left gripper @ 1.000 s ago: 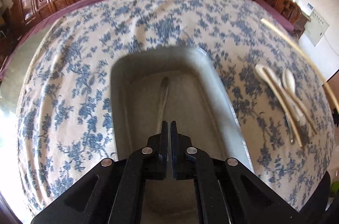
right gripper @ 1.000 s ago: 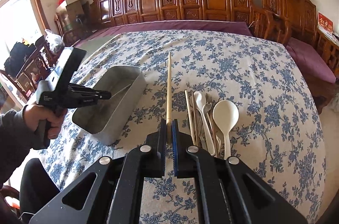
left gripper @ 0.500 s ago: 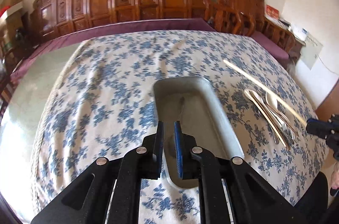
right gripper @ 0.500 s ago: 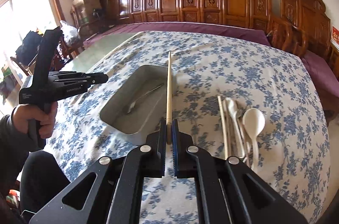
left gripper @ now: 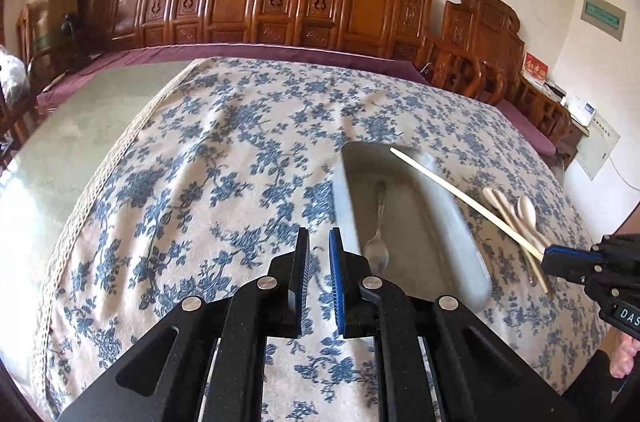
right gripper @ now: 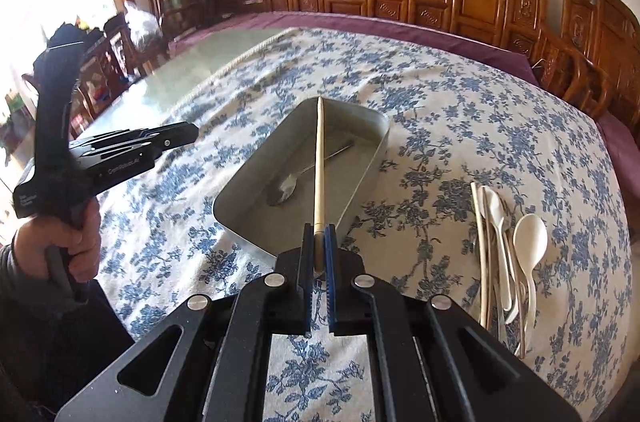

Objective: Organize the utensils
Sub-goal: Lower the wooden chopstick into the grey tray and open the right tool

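Right gripper (right gripper: 319, 246) pinches slim wooden chopstick (right gripper: 319, 158) | rectangular metal tray (right gripper: 362, 178)

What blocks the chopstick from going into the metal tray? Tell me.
Nothing visible. The right hand-held gripper holds the chopstick above the open metal tray; only a spoon lies inside, beside its line.
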A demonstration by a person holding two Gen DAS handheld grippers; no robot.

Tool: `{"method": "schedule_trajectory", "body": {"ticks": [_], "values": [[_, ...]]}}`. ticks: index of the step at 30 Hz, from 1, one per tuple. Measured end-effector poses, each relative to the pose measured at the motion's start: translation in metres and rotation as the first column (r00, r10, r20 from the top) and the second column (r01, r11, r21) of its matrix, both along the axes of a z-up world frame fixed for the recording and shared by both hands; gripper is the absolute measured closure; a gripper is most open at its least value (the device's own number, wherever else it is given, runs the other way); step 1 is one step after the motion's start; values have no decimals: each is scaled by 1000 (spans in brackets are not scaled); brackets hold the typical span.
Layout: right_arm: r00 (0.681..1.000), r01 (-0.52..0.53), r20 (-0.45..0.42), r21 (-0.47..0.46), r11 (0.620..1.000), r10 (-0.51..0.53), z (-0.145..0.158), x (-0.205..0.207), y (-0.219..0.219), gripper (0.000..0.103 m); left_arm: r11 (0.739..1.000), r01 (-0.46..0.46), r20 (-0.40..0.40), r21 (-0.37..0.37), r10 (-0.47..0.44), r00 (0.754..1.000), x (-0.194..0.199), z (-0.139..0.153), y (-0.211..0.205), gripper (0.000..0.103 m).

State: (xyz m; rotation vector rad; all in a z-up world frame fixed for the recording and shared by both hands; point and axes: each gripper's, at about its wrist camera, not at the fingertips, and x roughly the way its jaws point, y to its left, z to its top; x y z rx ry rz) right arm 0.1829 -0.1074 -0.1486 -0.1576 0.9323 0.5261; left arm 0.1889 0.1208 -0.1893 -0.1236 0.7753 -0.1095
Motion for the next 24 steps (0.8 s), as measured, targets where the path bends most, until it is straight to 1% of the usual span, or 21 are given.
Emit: {"method": "schedule_trajectory", "body": {"ticks": [4, 7, 13, 16, 21, 24], "values": [[1000, 3, -26, -44, 999, -4, -14, 14, 15, 97, 1000, -1, 4, -21, 1, 1000, -2, -2, 5, 94], [999, 8, -34, -67, 998, -11, -23, 24, 25, 97, 1000, -2, 20, -17, 2, 1000, -3, 0, 5, 94], [999, 17, -43, -102, 995, -22, -36, 37, 40, 97, 1000, 9, 18, -15, -8, 1000, -2, -2, 1, 94], [998, 14, -59, -103, 995, -20, -42, 41, 43, 97, 1000, 19, 22, -18, -18, 1000, -2, -2, -1, 94], [996, -4, -87, -64, 998, -1, -51, 41, 48, 96, 1000, 23, 24, -17, -23, 999, -2, -1, -3, 94], [995, -14, -98, -55, 998, 8, -55, 42, 50, 96, 1000, 25, 26, -11, -25, 999, -2, -2, -4, 94]]}}
